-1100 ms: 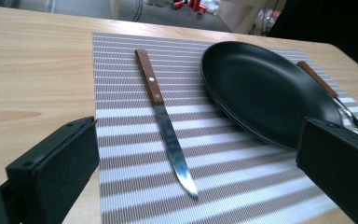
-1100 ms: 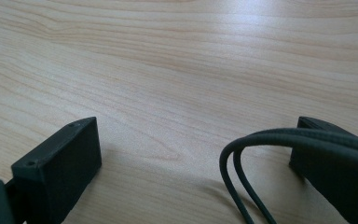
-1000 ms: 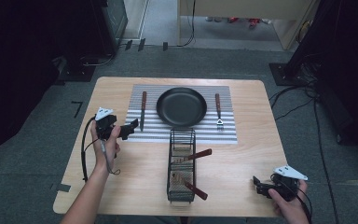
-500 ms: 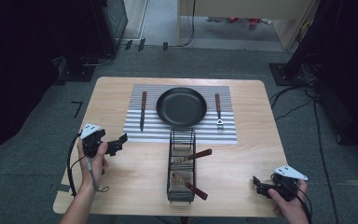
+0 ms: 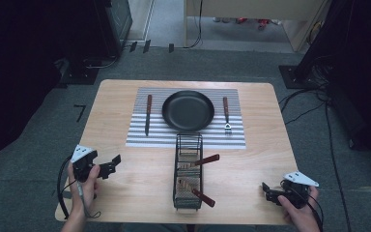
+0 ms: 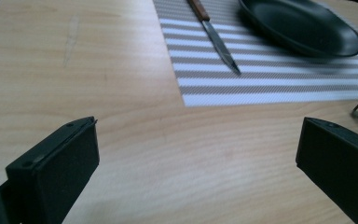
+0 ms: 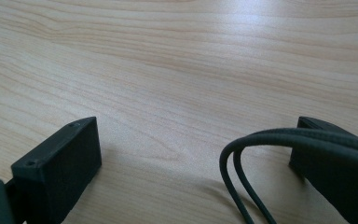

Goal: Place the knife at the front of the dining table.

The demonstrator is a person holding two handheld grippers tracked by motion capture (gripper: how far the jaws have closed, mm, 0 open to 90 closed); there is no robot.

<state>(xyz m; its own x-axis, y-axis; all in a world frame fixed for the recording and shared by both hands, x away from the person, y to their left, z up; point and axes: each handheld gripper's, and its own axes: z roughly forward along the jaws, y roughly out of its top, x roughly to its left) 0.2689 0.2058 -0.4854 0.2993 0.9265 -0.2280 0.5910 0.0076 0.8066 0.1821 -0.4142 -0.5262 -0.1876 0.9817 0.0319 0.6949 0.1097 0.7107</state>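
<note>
Wire basket (image 5: 176, 166) upright at the front middle of the table (image 5: 140, 193), holding two wooden-handled utensils: upper utensil (image 5: 207, 159) angled out over the right rim, lower utensil (image 5: 204, 197) jutting out near the front end. Just behind the basket, striped placemat (image 5: 140, 137) bearing a black pan (image 5: 188, 110) at centre, knife (image 5: 148, 113) to its left, fork (image 5: 226, 113) to its right, both lying lengthwise and clear of the pan.

Left claw (image 5: 115, 163) low over bare wood, left of the basket and well apart from it; jaws spread wide, nothing between them, pointed toward the placemat corner with the knife (image 6: 216, 39) farther off. Right claw (image 5: 266, 192) at the front right corner, jaws likewise apart and empty, its own cable looping across the right gripper view.

Step judged in hand: a pause between placements, place setting laid and neither claw engaged. Next move, probably: a reach to the basket, jaws aligned across one protruding handle, closed firmly, then a lift clear of the wire.
</note>
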